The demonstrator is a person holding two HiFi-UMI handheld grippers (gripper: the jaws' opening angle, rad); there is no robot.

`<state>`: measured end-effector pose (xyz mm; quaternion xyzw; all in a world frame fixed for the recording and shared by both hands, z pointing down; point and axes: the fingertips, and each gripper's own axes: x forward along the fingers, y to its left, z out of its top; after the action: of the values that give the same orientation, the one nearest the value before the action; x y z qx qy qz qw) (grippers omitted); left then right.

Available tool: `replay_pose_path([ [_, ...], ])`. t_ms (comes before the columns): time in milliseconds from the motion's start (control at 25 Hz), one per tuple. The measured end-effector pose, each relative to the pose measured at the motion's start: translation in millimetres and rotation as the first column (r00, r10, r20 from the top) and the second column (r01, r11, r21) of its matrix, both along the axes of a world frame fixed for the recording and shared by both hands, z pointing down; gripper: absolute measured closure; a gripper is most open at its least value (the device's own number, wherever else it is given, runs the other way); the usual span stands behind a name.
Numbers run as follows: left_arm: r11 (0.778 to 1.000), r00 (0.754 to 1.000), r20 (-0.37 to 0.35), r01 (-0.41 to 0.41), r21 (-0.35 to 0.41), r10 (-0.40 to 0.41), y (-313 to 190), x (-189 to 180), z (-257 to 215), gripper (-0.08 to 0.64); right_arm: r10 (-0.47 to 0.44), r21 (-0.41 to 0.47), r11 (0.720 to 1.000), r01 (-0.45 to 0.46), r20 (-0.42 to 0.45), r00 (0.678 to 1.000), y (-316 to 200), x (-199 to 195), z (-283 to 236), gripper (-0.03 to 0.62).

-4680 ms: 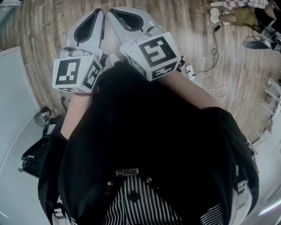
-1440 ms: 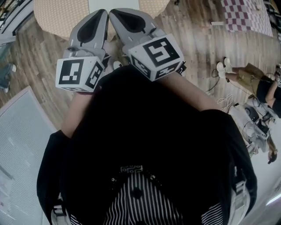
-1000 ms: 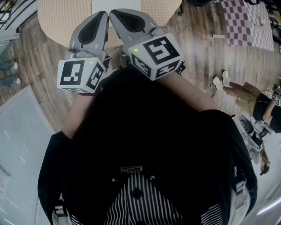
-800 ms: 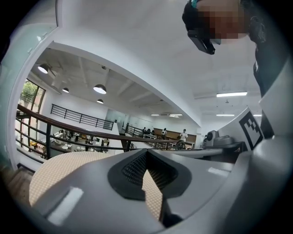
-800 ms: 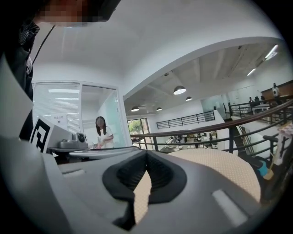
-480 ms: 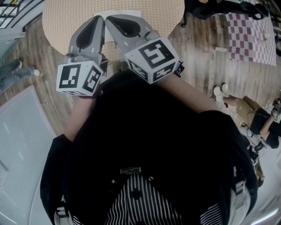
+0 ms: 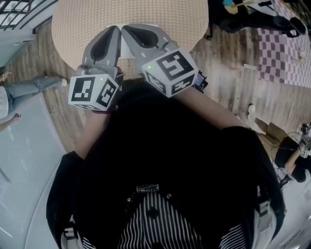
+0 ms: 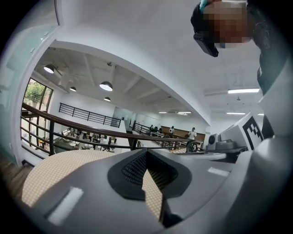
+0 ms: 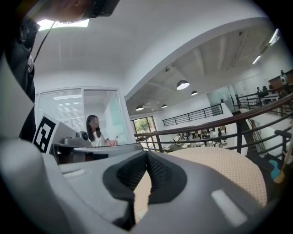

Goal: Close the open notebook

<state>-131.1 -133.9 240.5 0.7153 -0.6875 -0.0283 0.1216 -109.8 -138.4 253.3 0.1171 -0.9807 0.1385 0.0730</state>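
Observation:
A round beige table [image 7: 73,29] lies ahead of me on the wooden floor. On it a white notebook [image 7: 128,50] shows only in slivers, since both grippers cover most of it; I cannot tell how its pages lie. My left gripper [image 7: 114,28] and right gripper [image 7: 124,26] are held side by side in front of my chest, tips nearly touching over the table's near part. In the left gripper view the left gripper [image 8: 146,151] is shut and holds nothing, with the table [image 8: 59,167] beyond. The right gripper [image 9: 146,153] is shut the same way above the table [image 9: 219,164].
A person in jeans [image 7: 24,90] stands at the left, beside a grey panel [image 7: 29,170]. Dark bags [image 7: 252,14] and a checkered mat [image 7: 286,53] lie at the top right. A railing [image 8: 91,130] runs behind the table. Another person [image 9: 94,130] stands by a glass wall.
Both grippers have moved forward together toward the round table, which now fills more of the head view's top. The jaws have stayed shut.

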Motion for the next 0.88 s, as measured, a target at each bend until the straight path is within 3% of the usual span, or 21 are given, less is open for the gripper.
replay_pose_path([
  [320,0.998,0.998,0.002,-0.055,-0.029,0.055,-43.0,-4.8,4.0,0.555,0.031,-0.04,0.999,-0.032,-0.016,0.999,-42.7,-5.9,8.4,0.592],
  [640,0.974,0.977,-0.045,-0.212,-0.079,0.209,-103.2,-30.8,38.0,0.555,0.148,-0.08,0.985,-0.154,-0.068,0.987,-106.2,-35.3,38.3,0.592],
  [880,0.961,0.968,-0.089,-0.246,-0.129,0.236,-82.2,-11.4,46.4,0.555,0.143,-0.103,0.983,-0.154,-0.107,0.984,-82.9,-15.9,45.9,0.592],
])
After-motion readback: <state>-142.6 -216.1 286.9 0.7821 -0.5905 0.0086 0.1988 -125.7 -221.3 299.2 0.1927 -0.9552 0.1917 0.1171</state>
